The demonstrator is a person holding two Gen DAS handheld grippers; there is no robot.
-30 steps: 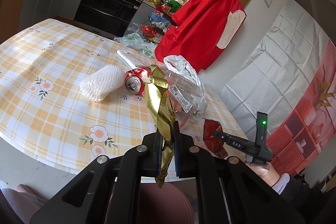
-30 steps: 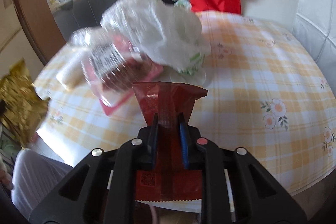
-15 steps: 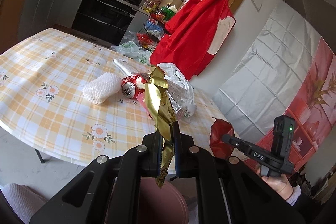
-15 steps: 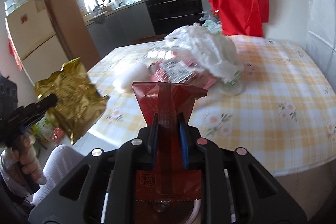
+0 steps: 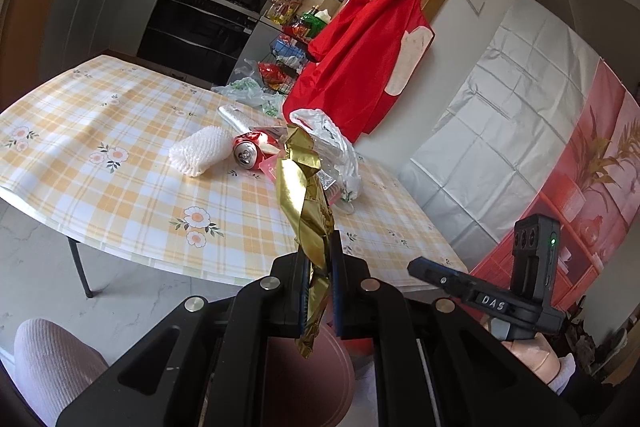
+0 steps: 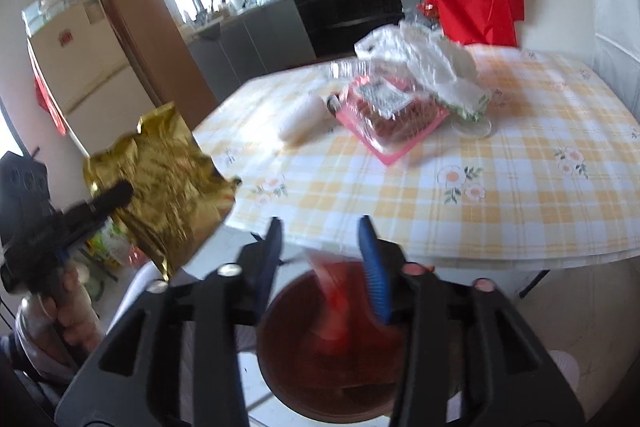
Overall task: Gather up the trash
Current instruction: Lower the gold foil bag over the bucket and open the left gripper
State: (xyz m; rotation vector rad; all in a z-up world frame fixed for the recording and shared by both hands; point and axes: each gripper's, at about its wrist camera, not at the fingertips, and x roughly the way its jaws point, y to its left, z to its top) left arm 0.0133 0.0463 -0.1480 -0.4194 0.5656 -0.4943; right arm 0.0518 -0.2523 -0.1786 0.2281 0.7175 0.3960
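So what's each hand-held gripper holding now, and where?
Left hand-held gripper: gold wrapper, pinched near its lower end. Right hand-held gripper: nothing; jaws just opened, red wrapper dropping toward the bin.

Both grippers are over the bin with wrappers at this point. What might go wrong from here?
1. The red wrapper is falling from the right gripper, whose jaws have just opened; light and flat, it may drift past the bin.
2. The gold wrapper in the left gripper is long and crumpled; it might catch on the rim.
3. The can lies on its side on the table and may roll.
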